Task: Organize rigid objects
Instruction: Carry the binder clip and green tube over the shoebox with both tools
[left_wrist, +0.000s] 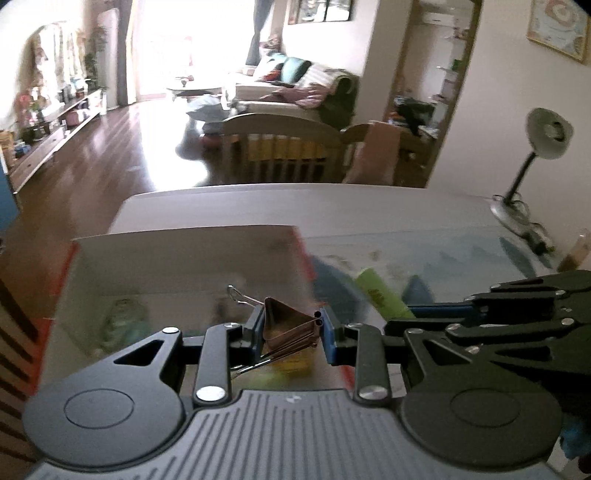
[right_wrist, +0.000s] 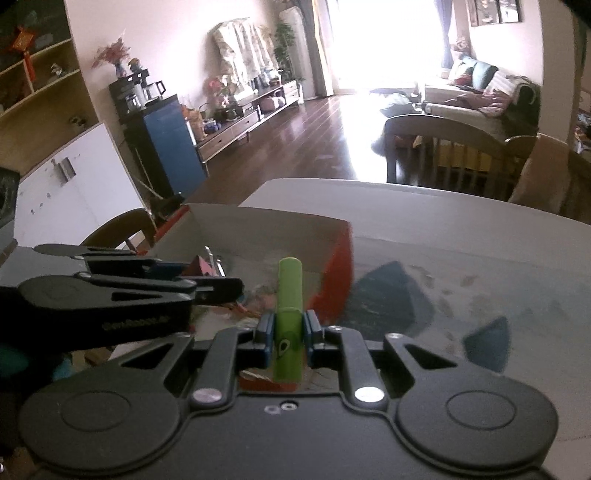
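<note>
The left gripper (left_wrist: 291, 334) is clamped on a copper binder clip (left_wrist: 290, 325), and the right gripper (right_wrist: 290, 334) is closed on a green tube (right_wrist: 289, 314). Both loads hang over the open box (right_wrist: 266, 221), white inside and red outside, at the near left of the bench (right_wrist: 443, 229).

The main risk is the two grippers fouling each other: they sit side by side, nearly touching, and each crosses the other's view. A release now could knock the neighbour's load loose. The clip is held by its sloped faces with its wire handles sticking out, so it may twist or spring free. The tube is gripped near its lower end and stands tall, so it could tip against the red wall and fall outside onto the patterned mat (right_wrist: 480, 295).

The box already holds things, though blur hides what they are; I think a yellowish one lies under the clip. Well apart stand a desk lamp (left_wrist: 532, 162) at the bench's far right and chairs (left_wrist: 280, 144) beyond.
</note>
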